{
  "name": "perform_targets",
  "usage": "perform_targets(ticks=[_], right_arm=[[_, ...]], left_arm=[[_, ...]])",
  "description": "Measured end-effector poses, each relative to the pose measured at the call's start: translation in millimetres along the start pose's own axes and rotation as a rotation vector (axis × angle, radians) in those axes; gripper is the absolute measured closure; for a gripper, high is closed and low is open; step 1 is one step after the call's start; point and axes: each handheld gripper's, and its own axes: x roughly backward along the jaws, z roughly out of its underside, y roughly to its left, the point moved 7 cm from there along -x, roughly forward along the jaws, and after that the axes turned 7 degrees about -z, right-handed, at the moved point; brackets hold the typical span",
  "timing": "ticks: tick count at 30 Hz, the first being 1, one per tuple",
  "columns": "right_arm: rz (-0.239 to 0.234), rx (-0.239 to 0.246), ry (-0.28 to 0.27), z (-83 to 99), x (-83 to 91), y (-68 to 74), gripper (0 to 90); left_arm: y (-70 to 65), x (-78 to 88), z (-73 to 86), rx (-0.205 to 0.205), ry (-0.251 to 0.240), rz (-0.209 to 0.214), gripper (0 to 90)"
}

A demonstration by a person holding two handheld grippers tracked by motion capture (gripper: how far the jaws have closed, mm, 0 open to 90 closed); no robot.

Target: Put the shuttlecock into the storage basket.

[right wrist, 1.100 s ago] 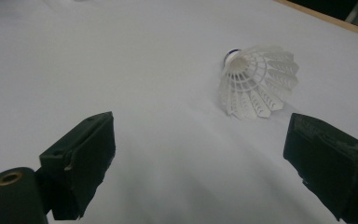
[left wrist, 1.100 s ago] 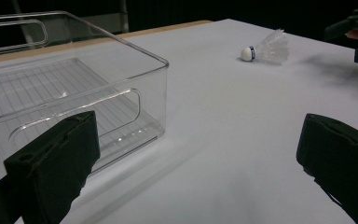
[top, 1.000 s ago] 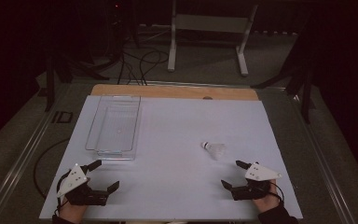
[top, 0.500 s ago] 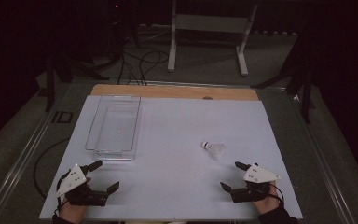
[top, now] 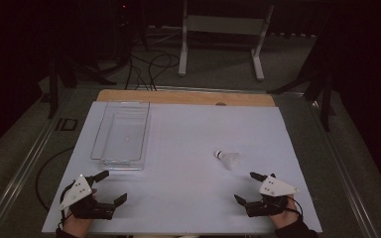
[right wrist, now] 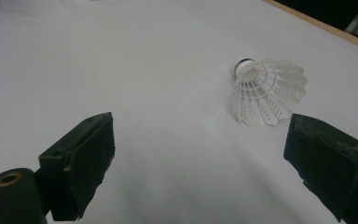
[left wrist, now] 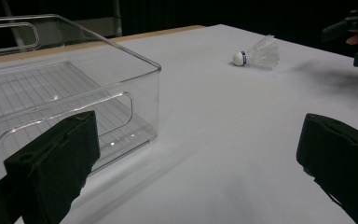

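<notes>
A white shuttlecock (top: 228, 158) lies on its side on the white table (top: 188, 148), right of centre; its cork end with a blue band points left. It also appears far off as the shuttlecock (left wrist: 257, 52) and close as the shuttlecock (right wrist: 266, 90). My right gripper (top: 250, 187) rests near the front right edge, open, a short way in front of the shuttlecock, nothing between its jaws. My left gripper (top: 110, 186) rests at the front left, open and empty, just in front of a clear plastic bin (top: 122, 135).
The clear bin (left wrist: 60, 100) is empty and stands left of centre. A wooden strip (top: 186, 97) runs along the table's far edge. Beyond it a metal stand (top: 222, 29) and cables lie on the dark floor.
The right gripper has shifted very slightly; the left gripper, the shuttlecock and the bin stay where they were.
</notes>
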Motion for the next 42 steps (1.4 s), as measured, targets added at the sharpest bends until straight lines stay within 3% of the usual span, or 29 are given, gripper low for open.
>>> perform_targets(ticks=[7, 14, 25, 30, 42], right_arm=[[-0.005, 0.008, 0.031, -2.7, 1.2, 2.4, 8.3], [-0.020, -0.012, -0.001, -15.2, 8.3, 6.5, 7.7], [0.023, 0.048, -0.041, -62.8, 35.2, 1.7, 7.7], [0.027, 0.072, -0.012, -73.6, 37.2, -0.7, 7.7], [0.064, 0.029, 0.078, -77.5, 27.8, -15.6, 7.7]], left_arm=[[0.5, 1.1, -0.3, 0.004, -0.004, 0.000, 0.0], [-1.0, 0.8, -0.2, -0.007, 0.002, 0.005, 0.0], [-0.8, 1.0, -0.5, -0.003, -0.003, 0.003, 0.0], [-1.1, 0.7, -0.4, -0.005, -0.002, 0.006, 0.0], [-1.4, 0.7, -0.5, -0.008, -0.002, 0.009, 0.0]])
